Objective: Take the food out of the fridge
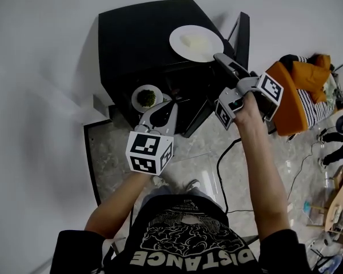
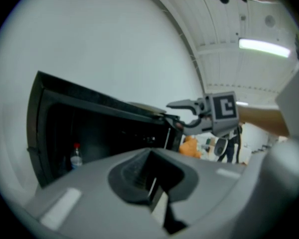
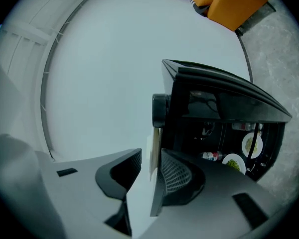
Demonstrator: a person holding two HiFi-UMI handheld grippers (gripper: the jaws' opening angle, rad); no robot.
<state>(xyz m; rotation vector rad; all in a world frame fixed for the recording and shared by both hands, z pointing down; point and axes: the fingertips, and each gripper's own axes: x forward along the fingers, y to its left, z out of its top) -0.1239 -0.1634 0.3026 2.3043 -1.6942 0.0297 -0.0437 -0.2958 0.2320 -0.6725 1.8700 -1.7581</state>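
Nearest me, my left gripper (image 1: 164,107) has its 2 jaws pressed together on nothing, in front of the open black fridge (image 1: 137,36), where 1 plate of greens (image 1: 147,97) sits inside. Farther off, my right gripper (image 1: 220,59) has its jaws parted around the rim of the plate of pale food (image 1: 195,43), which rests on top of the fridge.
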